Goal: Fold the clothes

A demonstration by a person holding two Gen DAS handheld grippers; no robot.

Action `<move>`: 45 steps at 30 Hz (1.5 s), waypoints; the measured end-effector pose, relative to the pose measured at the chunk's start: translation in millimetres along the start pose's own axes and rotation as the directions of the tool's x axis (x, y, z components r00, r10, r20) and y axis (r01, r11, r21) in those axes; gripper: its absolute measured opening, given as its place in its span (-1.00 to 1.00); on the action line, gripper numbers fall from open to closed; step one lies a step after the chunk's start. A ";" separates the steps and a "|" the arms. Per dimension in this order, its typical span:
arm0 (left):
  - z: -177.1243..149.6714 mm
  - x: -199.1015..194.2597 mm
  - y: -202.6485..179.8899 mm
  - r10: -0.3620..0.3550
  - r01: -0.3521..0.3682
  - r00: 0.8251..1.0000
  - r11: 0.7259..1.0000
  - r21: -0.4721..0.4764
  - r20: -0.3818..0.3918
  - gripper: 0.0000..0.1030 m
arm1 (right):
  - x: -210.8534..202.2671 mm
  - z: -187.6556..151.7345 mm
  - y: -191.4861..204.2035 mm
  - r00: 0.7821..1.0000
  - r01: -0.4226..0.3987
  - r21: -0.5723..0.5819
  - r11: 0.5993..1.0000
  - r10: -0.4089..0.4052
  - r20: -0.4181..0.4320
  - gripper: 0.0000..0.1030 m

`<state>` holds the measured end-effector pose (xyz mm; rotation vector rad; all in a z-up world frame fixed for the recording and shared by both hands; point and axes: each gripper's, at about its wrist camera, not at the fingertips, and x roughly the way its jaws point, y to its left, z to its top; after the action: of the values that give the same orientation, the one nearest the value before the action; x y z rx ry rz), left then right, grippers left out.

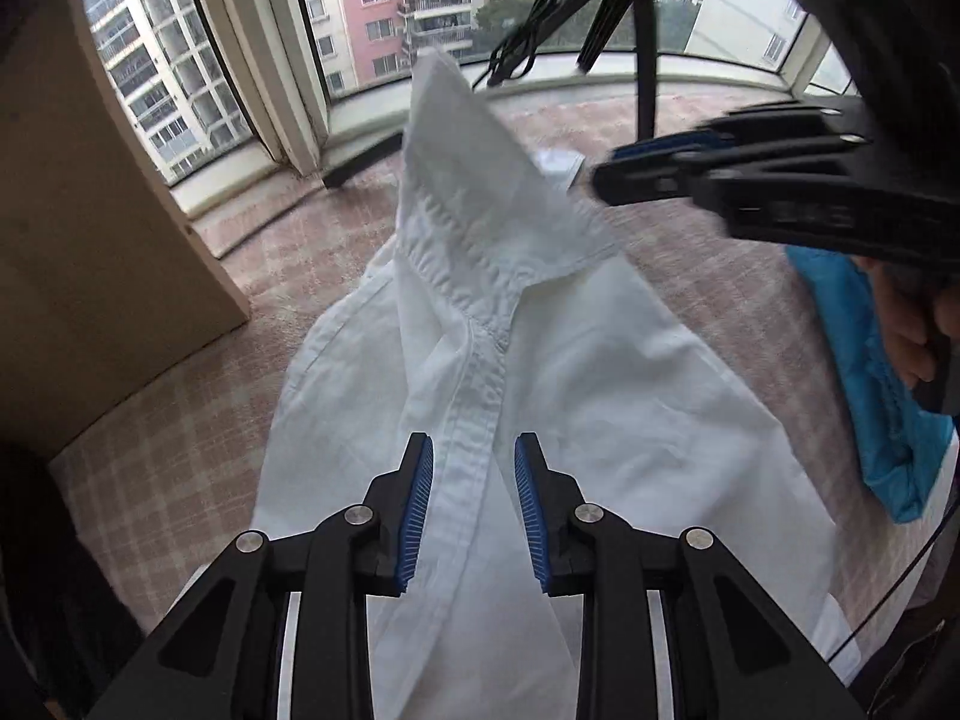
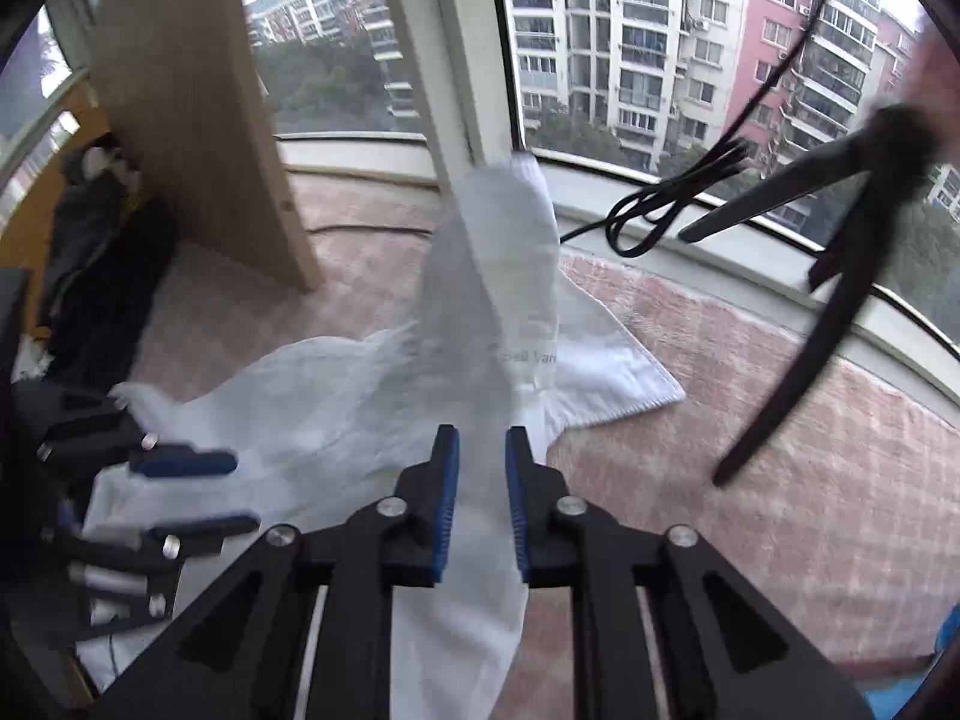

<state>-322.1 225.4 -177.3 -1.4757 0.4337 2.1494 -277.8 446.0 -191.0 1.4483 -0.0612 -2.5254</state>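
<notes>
Left gripper: jaws partly open, white shirt button strip running between the pads, not pinched. Right gripper: jaws narrowly parted with a raised fold of shirt between them; firm grip cannot be told. Shirt lies on the pink checked cloth, collar lifted. Blue garment at right.

Matt white woven-cloth shirt on rough pink checked cloth cover.
</notes>
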 end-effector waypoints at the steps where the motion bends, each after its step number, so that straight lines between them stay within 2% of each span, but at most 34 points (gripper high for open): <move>1: -6.0 -15.5 -1.7 -0.001 0.001 1.000 1.000 -0.001 0.020 -0.48 | -20.9 -7.5 0.5 1.000 -0.021 0.007 1.000 0.021 0.018 -0.65; 4: -25.6 -62.1 -2.0 -0.001 0.002 0.997 1.000 -0.011 0.075 -0.47 | -87.6 -36.6 -1.9 0.990 -0.130 0.058 0.990 0.126 0.055 -0.59; 6: -47.8 -97.3 -5.3 0.016 -0.013 0.994 1.000 -0.021 0.109 -0.46 | -133.7 -62.1 -2.6 0.983 -0.173 0.079 0.982 0.166 0.081 -0.48; 8: -72.6 -128.3 -7.8 0.024 -0.019 0.991 0.999 -0.039 0.131 -0.42 | -182.3 -94.0 -7.0 0.969 -0.227 0.099 0.969 0.215 0.119 -0.29; 11: -122.8 -166.6 -17.0 0.040 -0.035 0.993 0.999 -0.042 0.114 -0.42 | -239.6 -144.8 -9.7 0.940 -0.327 0.153 0.933 0.305 0.153 -0.21; 13: -157.8 -185.7 -26.5 0.068 -0.065 0.994 0.997 -0.033 0.088 -0.41 | -260.1 -180.5 -6.4 0.937 -0.341 0.162 0.926 0.320 0.142 -0.09; 15: -194.4 -195.2 -36.5 0.106 -0.105 0.994 0.994 -0.032 0.039 -0.40 | -261.3 -218.1 2.2 0.958 -0.284 0.168 0.944 0.270 0.100 -0.06; 17: -230.8 -204.3 -46.4 0.140 -0.141 0.990 0.990 -0.031 -0.010 -0.38 | -244.9 -257.0 8.7 0.970 -0.243 0.209 0.947 0.238 0.048 -0.06; 19: -259.5 -196.9 -57.4 0.068 -0.073 0.996 0.994 -0.083 -0.059 -0.38 | -215.4 -293.1 17.6 0.978 -0.195 0.243 0.950 0.206 -0.021 -0.06; 22: -291.3 -169.3 -98.3 0.015 -0.020 0.995 0.998 -0.057 -0.102 -0.38 | -162.7 -331.1 43.8 0.979 -0.104 0.197 0.975 0.135 -0.156 -0.06; 25: -304.0 -131.1 -143.7 -0.037 0.040 0.987 0.999 0.010 -0.154 -0.36 | -134.7 -350.5 72.3 0.971 -0.105 0.116 0.988 0.127 -0.202 -0.06; 28: -312.1 -105.0 -172.3 0.056 -0.031 0.986 0.988 0.154 -0.159 -0.34 | -125.3 -361.1 89.7 0.973 -0.071 0.051 0.996 0.081 -0.215 -0.06; 29: -312.5 -98.2 -174.2 0.062 -0.035 0.985 0.985 0.168 -0.159 -0.37 | -122.2 -363.5 94.3 0.973 -0.043 0.017 0.999 0.046 -0.226 -0.06; 32: -311.3 -85.6 -166.3 0.028 -0.005 0.986 0.990 0.138 -0.165 -0.37 | -112.1 -370.8 104.1 0.971 0.019 -0.041 0.999 -0.028 -0.238 -0.06; 35: -308.7 -76.5 -157.5 0.040 -0.018 0.987 0.990 0.137 -0.158 -0.39 | -106.8 -371.6 109.4 0.973 0.009 -0.022 1.000 -0.014 -0.232 -0.07; 36: -307.7 -73.9 -155.5 0.035 -0.012 0.987 0.990 0.138 -0.159 -0.49 | -106.3 -371.1 111.4 0.973 0.012 -0.019 1.000 -0.016 -0.231 -0.08; 37: -307.0 -72.1 -154.1 0.033 -0.009 0.987 0.990 0.144 -0.160 -0.75 | -107.4 -370.3 113.7 0.974 0.014 -0.021 1.000 -0.019 -0.227 -0.22; 38: -306.1 -73.8 -152.5 0.027 -0.004 0.987 0.989 0.145 -0.157 -0.87 | -108.5 -369.6 116.0 0.975 0.017 -0.024 1.000 -0.022 -0.223 -0.61; 39: -305.1 -75.5 -151.0 0.021 0.002 0.988 0.989 0.146 -0.153 -0.94 | -110.6 -368.9 117.6 0.976 0.017 -0.022 1.000 -0.021 -0.219 -0.79; 40: -304.1 -77.5 -149.4 0.015 0.007 0.989 0.989 0.147 -0.150 -0.94 | -114.6 -368.1 117.7 0.977 0.010 -0.013 1.000 -0.013 -0.214 -0.89; 45: -296.8 -119.2 -141.3 -0.020 0.037 0.994 0.987 0.158 -0.109 -0.95 | -148.4 -368.1 116.0 0.986 -0.052 0.103 0.993 0.067 -0.150 -0.93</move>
<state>21.9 162.9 -172.0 -1.5012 0.6046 1.9707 130.0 394.0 -236.1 1.6484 -0.2027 -2.3858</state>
